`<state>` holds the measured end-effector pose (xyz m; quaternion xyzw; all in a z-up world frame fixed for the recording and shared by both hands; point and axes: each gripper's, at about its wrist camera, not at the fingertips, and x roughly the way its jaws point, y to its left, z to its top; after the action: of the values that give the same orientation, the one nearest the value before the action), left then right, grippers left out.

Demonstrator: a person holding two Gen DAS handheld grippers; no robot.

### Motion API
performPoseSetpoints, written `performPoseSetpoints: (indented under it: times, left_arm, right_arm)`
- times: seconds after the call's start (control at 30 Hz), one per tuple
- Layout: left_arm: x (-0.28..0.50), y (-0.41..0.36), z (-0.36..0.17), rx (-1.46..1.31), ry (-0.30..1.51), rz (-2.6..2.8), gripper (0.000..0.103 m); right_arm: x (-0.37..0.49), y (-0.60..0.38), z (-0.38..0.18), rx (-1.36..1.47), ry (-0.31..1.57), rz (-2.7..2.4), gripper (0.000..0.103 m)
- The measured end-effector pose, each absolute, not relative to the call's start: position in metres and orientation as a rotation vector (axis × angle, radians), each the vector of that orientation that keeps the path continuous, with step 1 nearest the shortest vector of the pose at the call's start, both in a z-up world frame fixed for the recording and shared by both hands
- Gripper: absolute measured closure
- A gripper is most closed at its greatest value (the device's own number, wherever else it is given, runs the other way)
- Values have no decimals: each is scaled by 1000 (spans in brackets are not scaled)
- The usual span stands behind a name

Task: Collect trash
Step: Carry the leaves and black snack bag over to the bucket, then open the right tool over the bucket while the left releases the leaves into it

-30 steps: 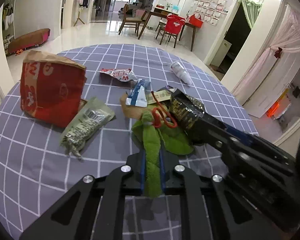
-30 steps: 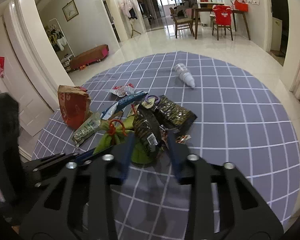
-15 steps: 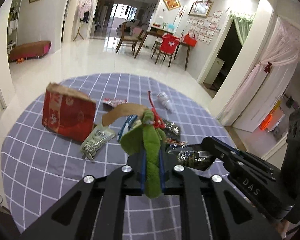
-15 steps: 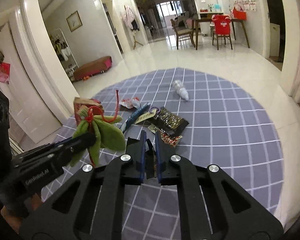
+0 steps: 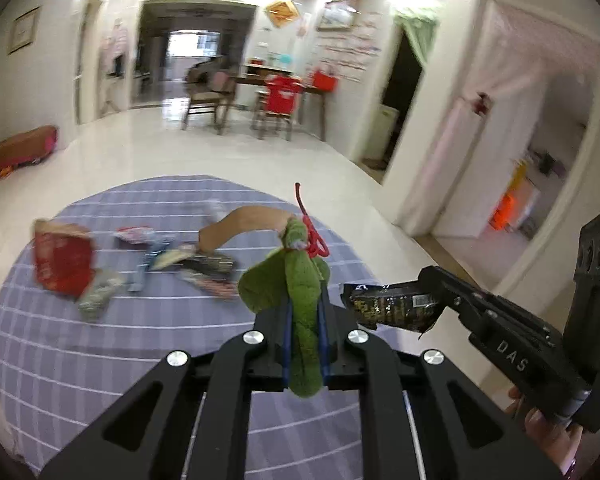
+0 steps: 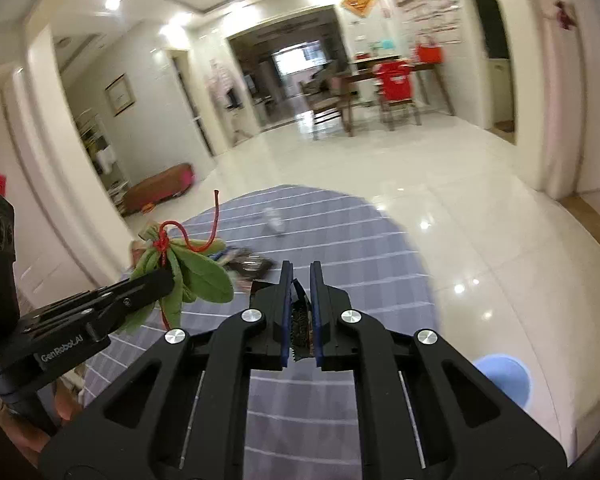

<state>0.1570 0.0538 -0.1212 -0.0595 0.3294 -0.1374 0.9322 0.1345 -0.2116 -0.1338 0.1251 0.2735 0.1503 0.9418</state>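
My left gripper (image 5: 304, 308) is shut on a green leaf bundle (image 5: 300, 280) tied with red string, with a brown paper strip (image 5: 244, 224) hanging from it; the bundle also shows in the right wrist view (image 6: 188, 272). My right gripper (image 6: 300, 280) is shut on a dark crinkled snack wrapper (image 6: 300, 320), also seen in the left wrist view (image 5: 392, 308). Both are held high above the purple checked rug (image 5: 100, 344). On the rug lie a red paper bag (image 5: 62, 264), several wrappers (image 5: 204, 268) and a crushed plastic bottle (image 6: 274, 222).
A blue bin (image 6: 504, 380) stands on the white tile floor at the right of the rug. A dining table with chairs (image 5: 276, 96) is far back. A doorway and walls lie to the right (image 5: 480, 160).
Both grippers have risen higher and tilted up, carrying the leaf bundle and the dark wrapper farther above the rug. The blue bin has come into the right wrist view.
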Motion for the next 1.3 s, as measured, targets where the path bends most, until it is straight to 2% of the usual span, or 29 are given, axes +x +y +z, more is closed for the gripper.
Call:
performPoseSetpoints:
  times: [0.23,0.5,0.7,0.8,0.87,0.9,0.93,1.3]
  left_arm:
    - [165,-67,-137,-22,723,-441,93]
    - [196,-177,-202,47,868,-560,93]
    - [215,-225,-250,107,959,-574,93]
    - [223,-237,-271,140,992,-568,93]
    - [229,-245,-286,163,1016,-563,93]
    - [230,-247,-292,172,1028,-560,93]
    - [231,-249,-298,185,1038,-552,93]
    - [228,-268,-324,226,1090,-569,93]
  right_arm:
    - [106,-330,-154,347,539,116,94]
    - [93,-430,-203,422,576,-74,94]
    - [103,-476,-247,491,631,-136,94]
    - [120,-482,-271,472,686,-134,90]
    - [127,-482,-286,466,703,-115,79]
    - [127,-480,-294,462,724,-131,61]
    - [127,-481,-301,477,737,-138,49]
    - [107,-499,-311,575,714,-149,49]
